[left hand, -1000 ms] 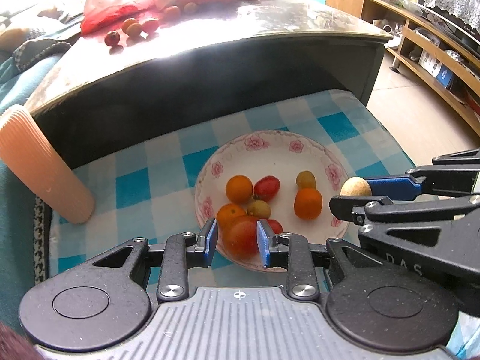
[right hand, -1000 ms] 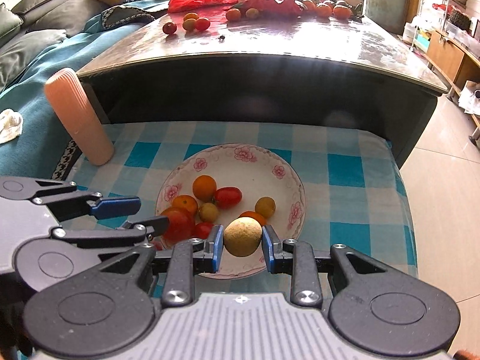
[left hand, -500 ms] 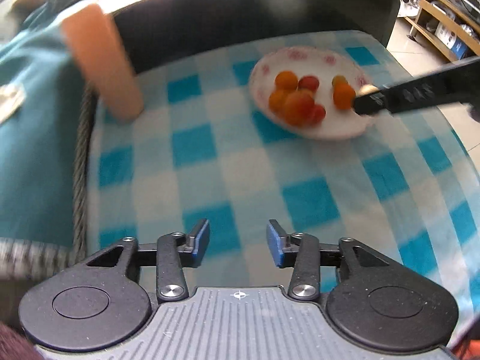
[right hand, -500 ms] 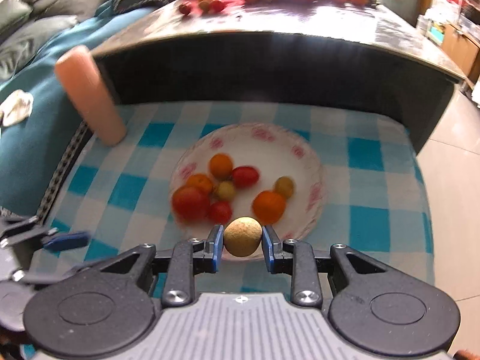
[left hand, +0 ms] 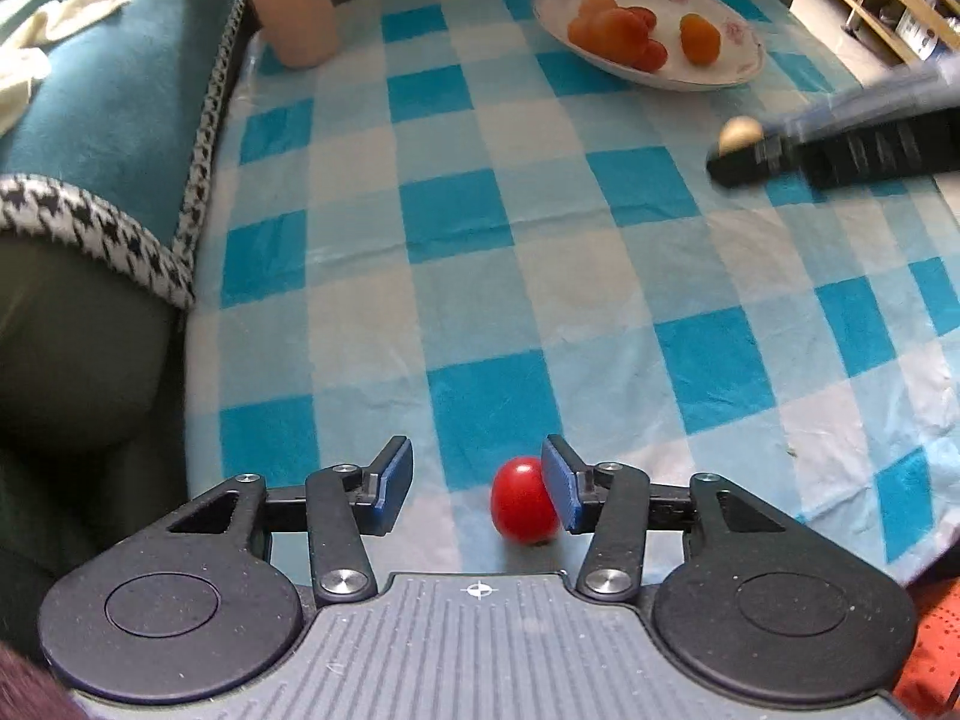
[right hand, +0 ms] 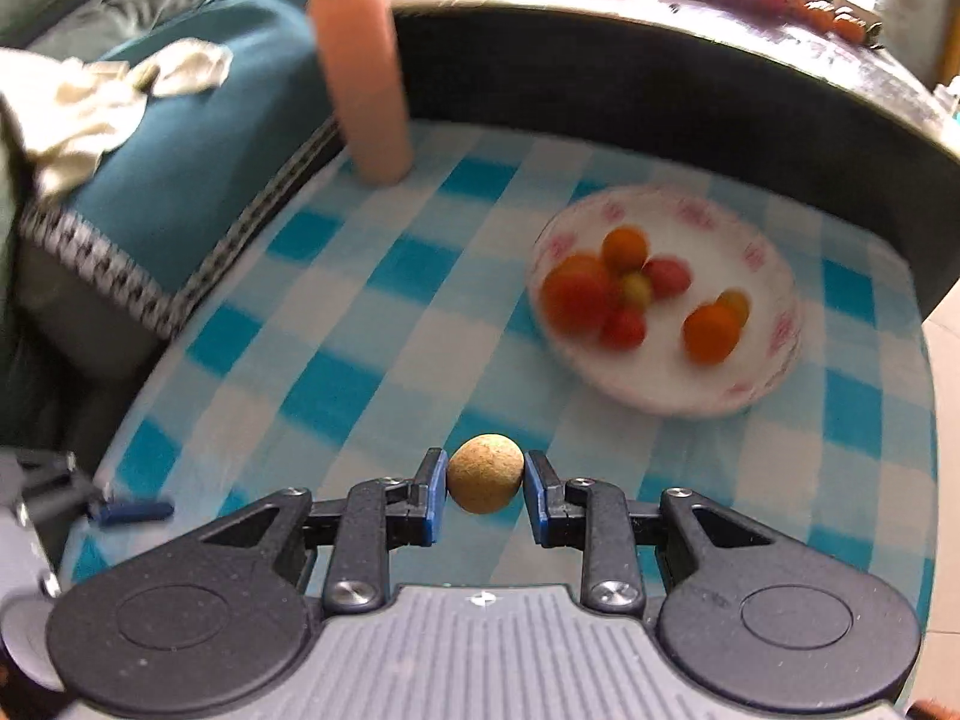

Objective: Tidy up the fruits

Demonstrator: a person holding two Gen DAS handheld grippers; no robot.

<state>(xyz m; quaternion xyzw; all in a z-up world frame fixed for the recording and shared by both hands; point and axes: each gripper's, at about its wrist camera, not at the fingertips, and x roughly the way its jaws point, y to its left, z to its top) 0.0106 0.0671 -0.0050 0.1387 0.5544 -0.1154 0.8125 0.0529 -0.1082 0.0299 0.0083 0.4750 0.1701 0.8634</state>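
Tomato (left hand: 523,499) lies released between left hand-held gripper's (left hand: 477,492) parted fingers; right hand-held gripper (right hand: 485,493) grasps tan fruit (right hand: 485,481).

Left gripper (left hand: 477,492) has come away from the plate (left hand: 744,63) to the near cloth; jaws, earlier shut on a red tomato (left hand: 523,499), now parted, the tomato on the cloth against the right pad. Right gripper (right hand: 485,498), tan fruit (right hand: 485,481) between its pads, has drawn back off the plate.
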